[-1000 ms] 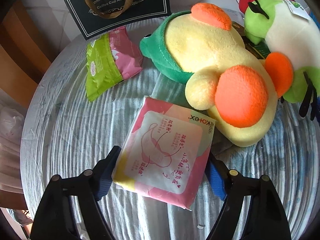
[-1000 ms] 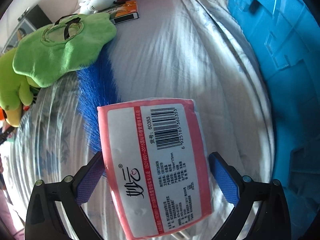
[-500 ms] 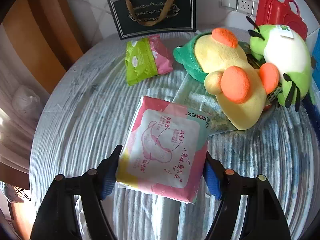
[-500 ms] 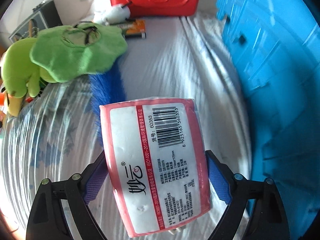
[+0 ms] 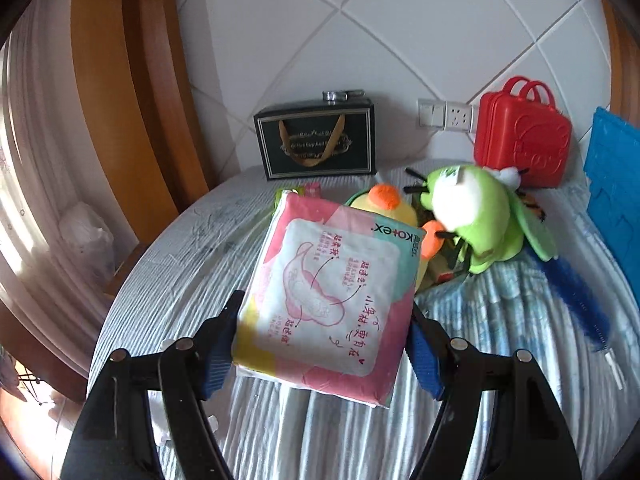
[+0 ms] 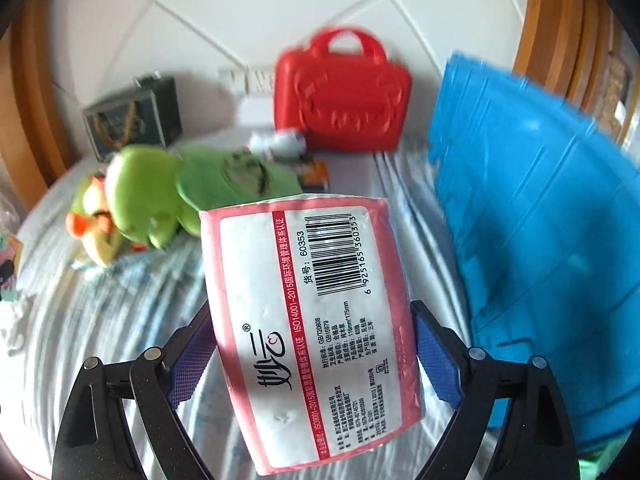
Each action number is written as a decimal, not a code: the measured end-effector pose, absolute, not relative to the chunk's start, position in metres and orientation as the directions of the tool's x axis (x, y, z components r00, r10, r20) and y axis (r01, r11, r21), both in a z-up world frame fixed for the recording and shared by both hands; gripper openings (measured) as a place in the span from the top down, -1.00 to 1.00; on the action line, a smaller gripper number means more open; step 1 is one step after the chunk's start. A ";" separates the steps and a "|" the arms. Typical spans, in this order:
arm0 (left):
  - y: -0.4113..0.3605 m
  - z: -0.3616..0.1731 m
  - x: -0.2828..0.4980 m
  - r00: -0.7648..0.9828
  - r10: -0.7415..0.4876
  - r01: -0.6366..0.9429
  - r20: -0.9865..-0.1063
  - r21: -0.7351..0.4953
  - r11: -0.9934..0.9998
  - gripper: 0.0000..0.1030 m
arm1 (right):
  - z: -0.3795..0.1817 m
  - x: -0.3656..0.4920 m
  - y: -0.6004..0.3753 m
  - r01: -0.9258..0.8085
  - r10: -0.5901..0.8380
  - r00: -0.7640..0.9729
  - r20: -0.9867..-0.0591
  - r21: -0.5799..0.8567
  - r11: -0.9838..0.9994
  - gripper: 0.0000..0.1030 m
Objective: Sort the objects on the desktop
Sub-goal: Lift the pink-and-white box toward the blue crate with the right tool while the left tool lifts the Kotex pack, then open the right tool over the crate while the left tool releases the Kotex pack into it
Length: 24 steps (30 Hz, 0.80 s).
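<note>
Your left hand-held gripper (image 5: 322, 344) is pinching the pink Kotex pad pack (image 5: 330, 292): both blue pads press its side edges, pack tilted, far end up, lifted clear of the desk (image 5: 180, 264). Print on it reads upside down from this camera.

Your right hand-held gripper (image 6: 314, 354) is pinching the red-and-white tissue pack (image 6: 308, 320), barcode label facing up, pads on its two long sides, also held off the desk.

Just beyond the Kotex pack sits a yellow plush with orange patches (image 5: 388, 204), mostly hidden behind it. Touching its right side is the green plush (image 5: 476, 216) with a white face and black antennae. A green-and-pink packet (image 5: 298, 192) peeks out at the Kotex pack's far left corner; only a sliver shows. To the right of the green plush a blue feather-like strip (image 5: 576, 296) lies on the striped cloth.

At the far edge against the tiled wall: a black gift bag (image 5: 316, 140) with gold handle on the left, a red plastic case (image 5: 524, 136) on the right, a wall socket (image 5: 444, 114) between them. A blue plastic crate (image 6: 536, 208) stands at the right, near the tissue pack. Right view is motion-blurred; the small orange item (image 6: 316, 172) behind the green plush is possibly a box.
</note>
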<state>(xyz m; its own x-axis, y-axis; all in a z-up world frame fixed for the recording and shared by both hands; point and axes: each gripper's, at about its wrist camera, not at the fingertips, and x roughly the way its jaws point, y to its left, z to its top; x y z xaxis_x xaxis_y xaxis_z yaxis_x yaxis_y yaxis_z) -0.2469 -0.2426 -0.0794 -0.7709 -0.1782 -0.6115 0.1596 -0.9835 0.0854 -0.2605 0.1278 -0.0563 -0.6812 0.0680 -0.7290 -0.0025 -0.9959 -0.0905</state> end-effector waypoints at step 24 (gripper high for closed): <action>0.022 0.041 -0.186 -0.934 0.079 -0.089 -0.349 0.013 -0.996 -0.42 | 0.106 -0.138 0.259 -0.124 0.135 -0.949 -0.286 -0.058 -0.991 -0.77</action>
<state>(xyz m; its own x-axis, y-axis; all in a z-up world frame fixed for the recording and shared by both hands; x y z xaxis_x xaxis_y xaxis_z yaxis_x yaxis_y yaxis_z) -0.1863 0.0222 0.0413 -0.9339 0.0793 -0.3487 -0.0893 -0.9959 0.0129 -0.1376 0.2594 0.1059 -0.9486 0.1353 -0.2862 -0.1239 -0.9906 -0.0578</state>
